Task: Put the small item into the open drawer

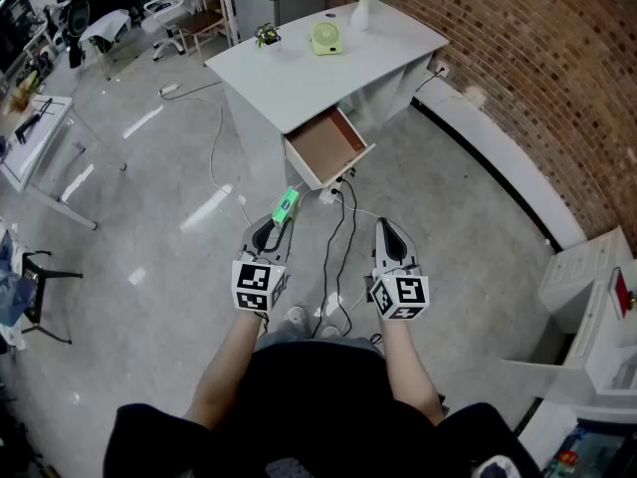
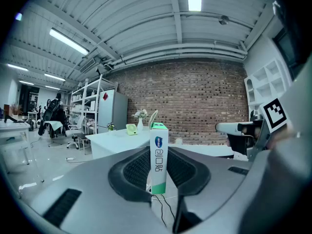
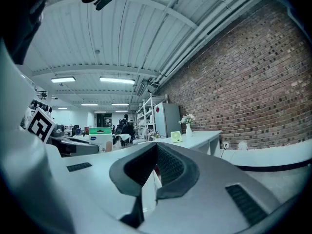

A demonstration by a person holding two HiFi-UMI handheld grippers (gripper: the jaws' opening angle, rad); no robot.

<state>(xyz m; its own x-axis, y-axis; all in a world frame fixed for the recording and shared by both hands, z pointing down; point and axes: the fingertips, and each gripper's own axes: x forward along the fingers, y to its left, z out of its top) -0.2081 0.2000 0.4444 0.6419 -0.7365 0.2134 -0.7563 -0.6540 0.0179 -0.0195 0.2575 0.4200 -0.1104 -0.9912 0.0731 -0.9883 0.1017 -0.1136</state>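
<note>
- The white worktop (image 1: pixel 299 73) has the open drawer (image 1: pixel 328 145) pulled out from its near side.
- A small green fan (image 1: pixel 325 38) stands on the worktop, beyond the open drawer.
- A white vase of flowers (image 1: pixel 362 8) stands at the corner farthest from the open drawer.
- A small potted plant (image 1: pixel 266 35) sits at the far edge, left of and beyond the open drawer.
- On the glossy grey floor (image 1: pixel 169 267), dark cables (image 1: pixel 336 237) trail from just below the open drawer, and a white cable (image 1: pixel 214 142) runs left of it.

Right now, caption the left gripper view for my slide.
Left tool clamps a slim white-and-green cardboard box upright, facing a white desk before a red brick wall.
</note>
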